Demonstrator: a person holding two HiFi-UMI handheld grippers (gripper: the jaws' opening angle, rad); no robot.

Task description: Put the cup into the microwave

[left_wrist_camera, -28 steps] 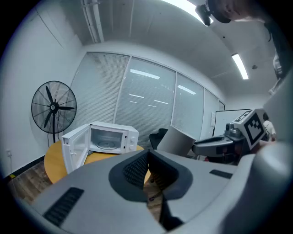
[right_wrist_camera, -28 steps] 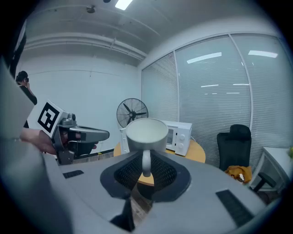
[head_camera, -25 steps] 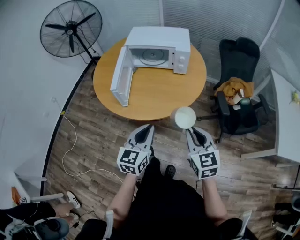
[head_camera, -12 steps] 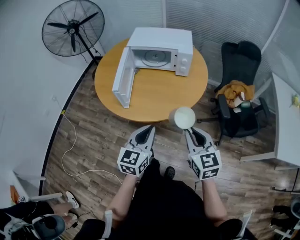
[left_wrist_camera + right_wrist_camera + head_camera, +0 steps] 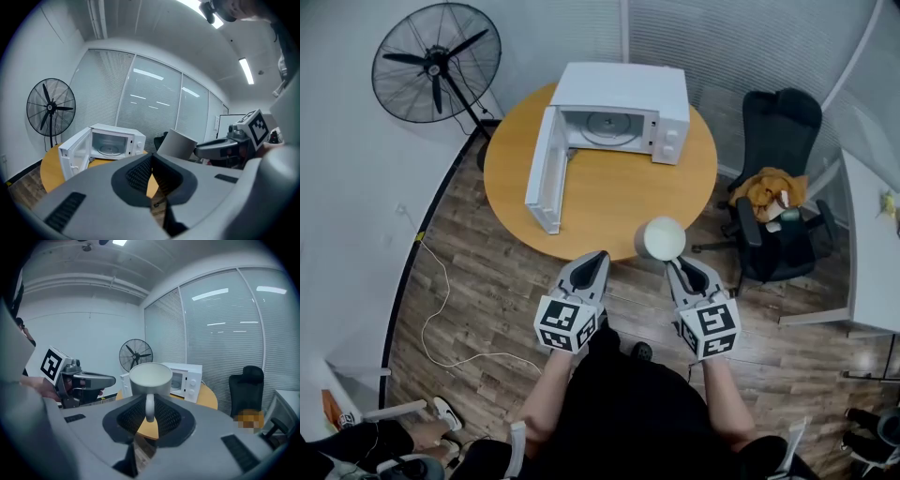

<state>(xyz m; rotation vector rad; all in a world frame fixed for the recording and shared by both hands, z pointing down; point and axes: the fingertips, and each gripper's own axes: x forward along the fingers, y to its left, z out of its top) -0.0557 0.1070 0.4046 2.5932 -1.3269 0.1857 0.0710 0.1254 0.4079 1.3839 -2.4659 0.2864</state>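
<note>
1. Right gripper (image 5: 150, 411) jaws: clamped on the handle of the white ceramic cup (image 5: 151, 377), upright in the air, well short of the boxy white microwave (image 5: 623, 112).
2. Grip firm, rim level; carry over the round wooden table (image 5: 609, 202) under the microwave, straight at its open cavity, clear of the swung-out door (image 5: 546, 173) on the microwave's left.
3. Left gripper (image 5: 152, 164) jaws: together, empty; best held aside from the microwave's opening.

A black pedestal fan (image 5: 438, 58) stands left of the round wooden table (image 5: 609, 197), a black office chair (image 5: 780, 117) to its right.
</note>
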